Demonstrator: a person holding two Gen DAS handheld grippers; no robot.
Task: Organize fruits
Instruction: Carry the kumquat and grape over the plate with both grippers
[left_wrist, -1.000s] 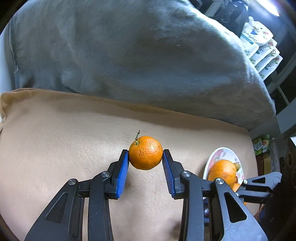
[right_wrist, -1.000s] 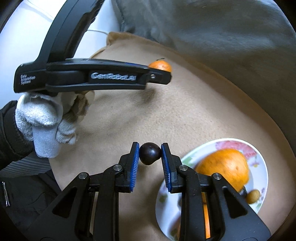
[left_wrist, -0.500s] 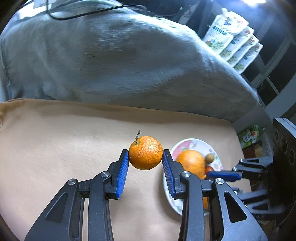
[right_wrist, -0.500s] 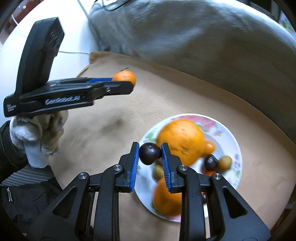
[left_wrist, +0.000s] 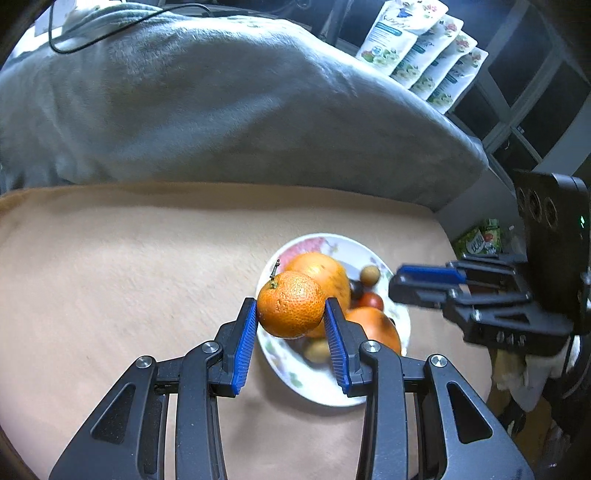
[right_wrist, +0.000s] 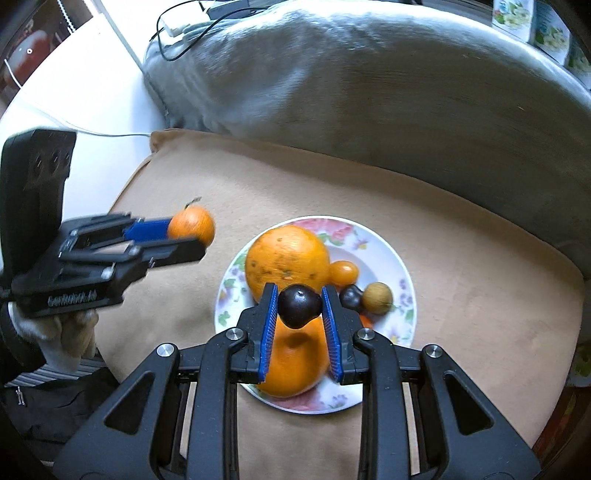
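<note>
Several fruits already sit on the plate (right_wrist: 402, 284); the left claw (left_wrist: 291, 314) grips a mandarin (left_wrist: 291, 304), the right claw (right_wrist: 300, 306) a dark fruit (right_wrist: 298, 304), both unplaced.

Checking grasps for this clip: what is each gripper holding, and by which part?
The left gripper pinches a small orange across its sides, stem up. The right gripper pinches a small dark fruit across its middle.
</note>
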